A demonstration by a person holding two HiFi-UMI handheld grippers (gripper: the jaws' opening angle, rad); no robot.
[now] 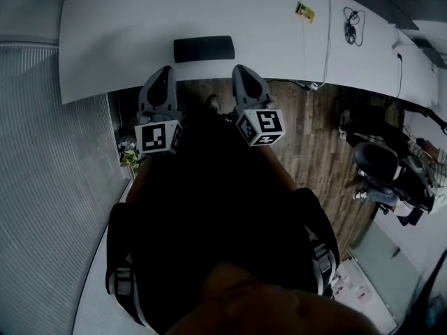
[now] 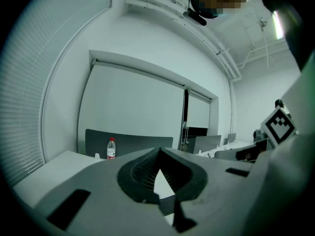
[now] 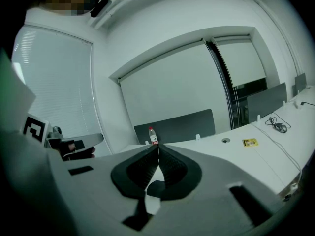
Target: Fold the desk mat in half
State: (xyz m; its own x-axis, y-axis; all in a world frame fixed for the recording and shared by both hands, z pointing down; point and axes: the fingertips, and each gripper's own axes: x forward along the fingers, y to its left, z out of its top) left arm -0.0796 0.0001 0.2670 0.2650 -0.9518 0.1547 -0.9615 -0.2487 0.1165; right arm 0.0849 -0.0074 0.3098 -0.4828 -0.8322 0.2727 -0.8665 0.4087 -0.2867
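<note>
The left claw [image 1: 164, 70] and right claw [image 1: 240, 69], both closed and empty, sit at frame centre below the dark mat [image 1: 203, 48], which lies upper centre on the white bench [image 1: 119, 37]; best open both, then pinch one edge's corners evenly.

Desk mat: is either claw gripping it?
No, the desk mat lies on the white desk, apart from the shut left claw and right claw.
</note>
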